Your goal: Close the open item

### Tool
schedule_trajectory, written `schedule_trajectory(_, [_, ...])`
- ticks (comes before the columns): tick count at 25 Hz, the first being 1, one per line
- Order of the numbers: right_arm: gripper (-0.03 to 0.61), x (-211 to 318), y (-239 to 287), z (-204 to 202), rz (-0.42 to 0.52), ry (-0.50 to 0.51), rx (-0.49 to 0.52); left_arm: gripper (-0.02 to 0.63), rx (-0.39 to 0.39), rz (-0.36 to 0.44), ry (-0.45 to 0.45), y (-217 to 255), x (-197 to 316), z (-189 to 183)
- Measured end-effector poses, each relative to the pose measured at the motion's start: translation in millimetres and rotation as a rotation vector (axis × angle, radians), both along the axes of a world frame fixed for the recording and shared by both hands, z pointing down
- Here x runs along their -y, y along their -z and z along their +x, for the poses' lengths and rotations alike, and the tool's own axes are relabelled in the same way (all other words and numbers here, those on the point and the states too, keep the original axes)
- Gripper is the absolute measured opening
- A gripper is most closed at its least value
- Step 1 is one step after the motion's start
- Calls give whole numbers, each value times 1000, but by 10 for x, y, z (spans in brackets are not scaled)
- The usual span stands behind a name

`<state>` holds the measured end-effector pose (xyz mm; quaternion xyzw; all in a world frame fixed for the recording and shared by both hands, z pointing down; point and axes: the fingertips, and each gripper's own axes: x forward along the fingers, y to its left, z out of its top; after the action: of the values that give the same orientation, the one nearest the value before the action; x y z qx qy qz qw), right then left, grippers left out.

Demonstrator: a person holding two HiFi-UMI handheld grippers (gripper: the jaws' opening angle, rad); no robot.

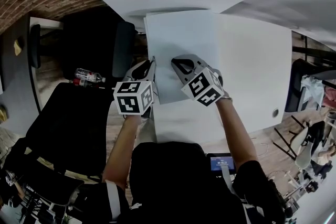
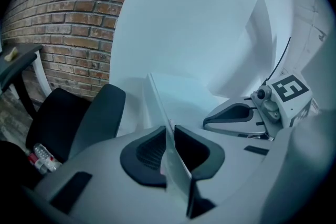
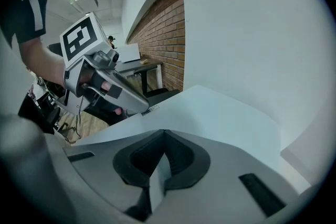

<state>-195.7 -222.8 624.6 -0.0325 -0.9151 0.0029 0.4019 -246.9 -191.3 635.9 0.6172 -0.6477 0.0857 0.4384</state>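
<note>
Table (image 1: 252, 71), white, is carrying the white folder (image 1: 181, 34) along its left side, next to a black chair (image 1: 73, 123). The left gripper (image 1: 152, 63) is clamping the folder's thin left edge, its jaws pressing on both faces. The right gripper (image 1: 181, 65) is lying over the folder's top face just beside it, with its jaws meeting at the tips. A bottle (image 1: 86, 77) is lying near the chair.

Folder (image 1: 181, 39) edge hid in L hand-held gripper (image 1: 153, 63).
</note>
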Motion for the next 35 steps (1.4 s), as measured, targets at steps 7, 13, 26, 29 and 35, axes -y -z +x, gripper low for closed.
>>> schedule_trajectory(7, [37, 34, 163, 24, 0, -48, 82, 49, 14, -6, -6, 85, -81, 30])
schedule_trajectory(13, [37, 93, 471, 176, -60, -162, 181, 49, 51, 21, -8, 319, -191, 104])
schedule_trajectory(26, [37, 59, 1127, 625, -26, -307, 227, 26, 142, 150, -52, 1047, -292, 485])
schedule_trajectory(29, [37, -3, 1264, 705, -13, -311, 247, 19, 153, 188, -37, 1259, -316, 552])
schedule_trajectory(35, [37, -79, 1492, 873, -12, -340, 295, 13, 175, 254, -26, 1567, -398, 725])
